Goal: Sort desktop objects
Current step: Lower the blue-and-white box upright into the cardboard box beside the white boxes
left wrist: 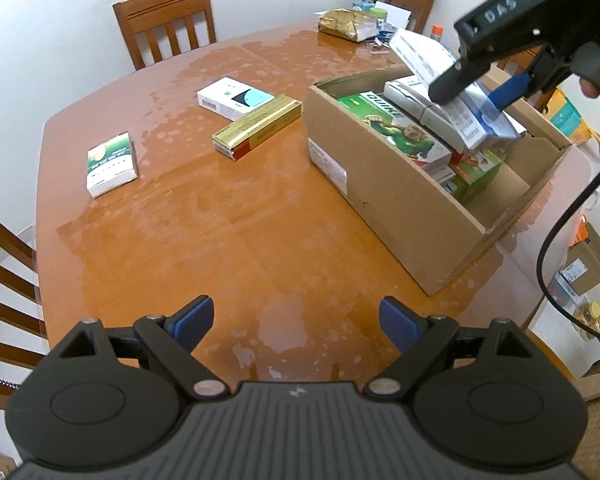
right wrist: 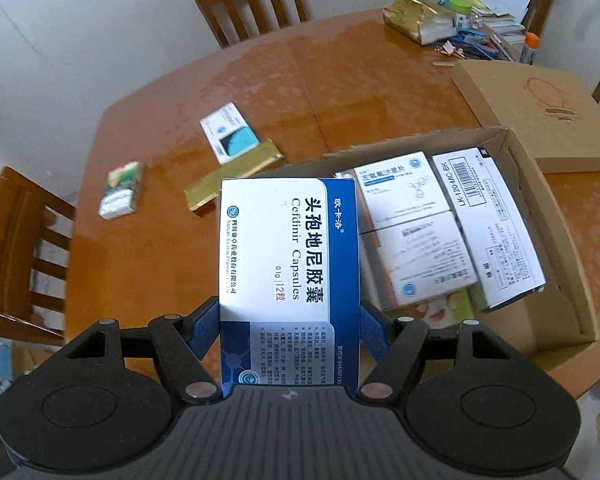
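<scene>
Blue-and-white cardboard capsule box (right wrist: 290,264) sits clamped in our right gripper (right wrist: 290,330).
Its long axis runs out along the fingers, far end over the open brown cardboard carton (right wrist: 548,216) by the wooden table's (left wrist: 228,248) right edge; our left gripper (left wrist: 298,322) gapes empty above bare tabletop.

Three boxes (left wrist: 112,164) on the table; perhaps six in the carton (left wrist: 400,200).

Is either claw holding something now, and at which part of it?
The right claw holds the blue-and-white Cefdinir box by its two long side edges, near one end. The left claw is open and holds nothing.
</scene>
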`<state>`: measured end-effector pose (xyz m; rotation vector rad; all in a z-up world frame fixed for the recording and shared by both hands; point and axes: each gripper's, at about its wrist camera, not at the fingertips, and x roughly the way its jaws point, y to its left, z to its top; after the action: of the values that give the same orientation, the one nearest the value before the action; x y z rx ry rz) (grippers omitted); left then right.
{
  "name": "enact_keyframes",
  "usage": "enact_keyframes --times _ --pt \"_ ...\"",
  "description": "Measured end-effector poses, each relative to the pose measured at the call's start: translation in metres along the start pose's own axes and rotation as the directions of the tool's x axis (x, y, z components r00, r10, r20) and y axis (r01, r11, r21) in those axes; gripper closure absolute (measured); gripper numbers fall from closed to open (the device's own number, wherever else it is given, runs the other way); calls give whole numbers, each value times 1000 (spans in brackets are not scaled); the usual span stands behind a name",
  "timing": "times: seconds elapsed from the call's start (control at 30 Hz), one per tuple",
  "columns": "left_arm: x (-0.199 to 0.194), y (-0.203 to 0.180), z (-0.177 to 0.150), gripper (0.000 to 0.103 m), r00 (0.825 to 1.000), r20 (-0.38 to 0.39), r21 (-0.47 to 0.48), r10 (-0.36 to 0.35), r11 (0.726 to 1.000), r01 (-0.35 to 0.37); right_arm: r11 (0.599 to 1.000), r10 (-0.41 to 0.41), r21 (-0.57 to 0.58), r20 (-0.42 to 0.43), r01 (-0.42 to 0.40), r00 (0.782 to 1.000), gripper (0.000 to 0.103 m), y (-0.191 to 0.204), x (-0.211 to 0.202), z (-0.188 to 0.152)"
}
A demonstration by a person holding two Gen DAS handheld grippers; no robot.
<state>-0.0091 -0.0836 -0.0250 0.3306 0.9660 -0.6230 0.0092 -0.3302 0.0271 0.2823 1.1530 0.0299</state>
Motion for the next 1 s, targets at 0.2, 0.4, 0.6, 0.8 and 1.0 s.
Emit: enact_keyframes --times 0.2,0.4,0.6,0.8,1.0 --pt "-1 5 -2 13 1000 -1 -22 13 1000 -13 999 -24 -49 -46 21 999 27 5 20 10" --pt "0 12 -5 13 1000 -10 -54 28 998 -28 995 -50 -90 -83 43 995 27 12 37 17" --pt "1 16 -7 13 999 -15 -74 36 997 -37 991 -74 -122 -108 60 991 27 18 48 22" --pt "2 18 -8 13 999 -20 -81 40 996 -41 986 -95 -146 -130 76 987 27 21 60 27" --pt "5 19 -8 13 999 -25 -93 41 995 -43 983 -101 -164 -145 77 984 27 24 69 28"
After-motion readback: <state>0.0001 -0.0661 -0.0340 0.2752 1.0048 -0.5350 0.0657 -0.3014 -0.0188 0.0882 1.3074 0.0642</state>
